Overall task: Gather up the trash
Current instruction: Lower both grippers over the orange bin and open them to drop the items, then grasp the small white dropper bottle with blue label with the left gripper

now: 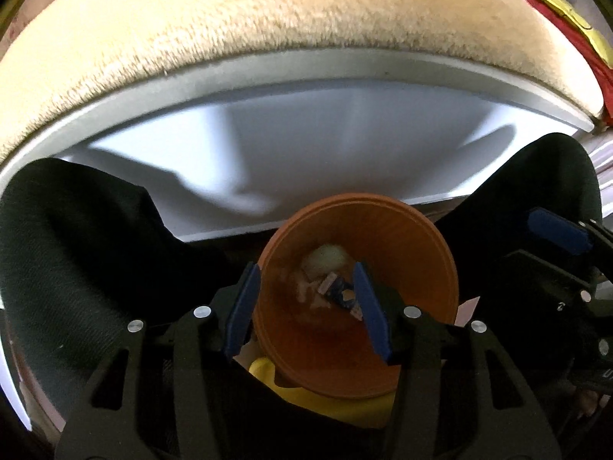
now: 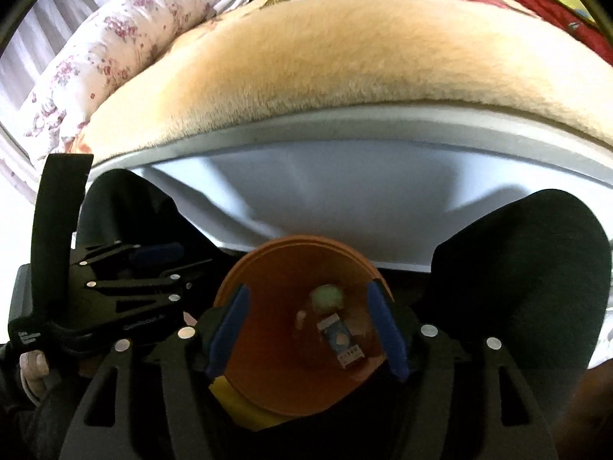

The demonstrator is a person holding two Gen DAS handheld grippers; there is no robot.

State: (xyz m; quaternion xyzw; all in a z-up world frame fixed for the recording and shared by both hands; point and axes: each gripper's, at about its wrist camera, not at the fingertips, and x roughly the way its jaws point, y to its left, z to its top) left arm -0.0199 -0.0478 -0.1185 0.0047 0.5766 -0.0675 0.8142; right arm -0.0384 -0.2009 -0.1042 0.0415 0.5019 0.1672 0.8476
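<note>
An orange bin (image 1: 402,268) sits low between the person's dark-clad knees; it also shows in the right wrist view (image 2: 268,375). Inside lie a pale crumpled ball (image 1: 329,255), paper scraps and a small blue wrapper (image 1: 343,295), seen again in the right wrist view (image 2: 343,339). My left gripper (image 1: 308,308) is open and empty, its blue pads straddling the bin's near rim. My right gripper (image 2: 306,327) is open and empty over the bin mouth. The right gripper's pad (image 1: 555,230) shows at the left view's right edge; the left gripper (image 2: 153,260) shows at the right view's left.
A bed with a cream fuzzy blanket (image 2: 345,57) and white frame (image 2: 345,191) stands just ahead. A floral pillow (image 2: 115,50) lies far left. Red and yellow cloth (image 1: 574,19) is at the far right. Something yellow (image 1: 291,391) lies under the bin. Knees (image 1: 76,268) flank it.
</note>
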